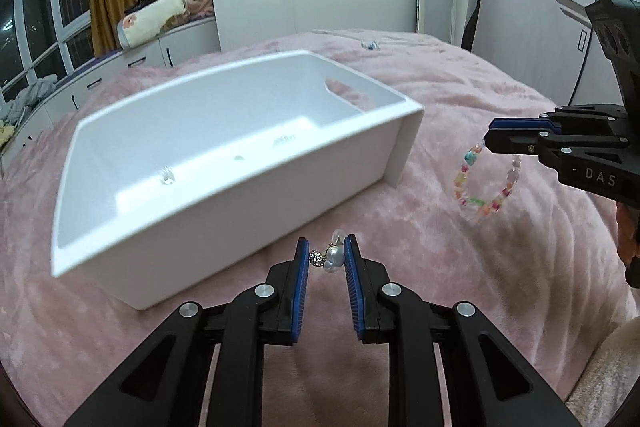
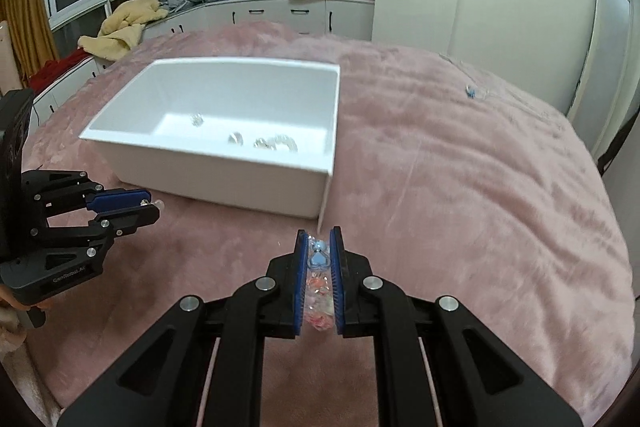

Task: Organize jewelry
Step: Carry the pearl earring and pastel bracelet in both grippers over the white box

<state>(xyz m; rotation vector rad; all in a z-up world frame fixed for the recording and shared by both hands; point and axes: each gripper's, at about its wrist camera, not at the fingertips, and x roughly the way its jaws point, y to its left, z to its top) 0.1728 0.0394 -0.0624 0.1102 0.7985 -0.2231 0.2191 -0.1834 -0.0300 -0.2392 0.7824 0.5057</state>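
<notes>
Two grippers hang above a pink blanket [image 1: 460, 99], each clamped on a piece of jewelry. Farthest left sits the white box [image 1: 224, 195], resting on the blanket with a cutout handle in its far end wall; a few small clear pieces [image 2: 276, 143] lie on its floor. Just in front of the box, the left gripper [image 1: 328, 259] pinches a pearl charm [image 1: 333, 255] between its blue pads — a small sparkly bead sits against the left pad, and the jaws are narrowed around it. Further right, well clear of the box's corner, the right gripper [image 1: 490, 137] is closed on a beaded bracelet [image 1: 486, 183], whose loop of colored beads dangles below the fingertips above the blanket. Near the blanket's far edge lies a thin chain [image 2: 472, 91] with a blue bit on it.
</notes>
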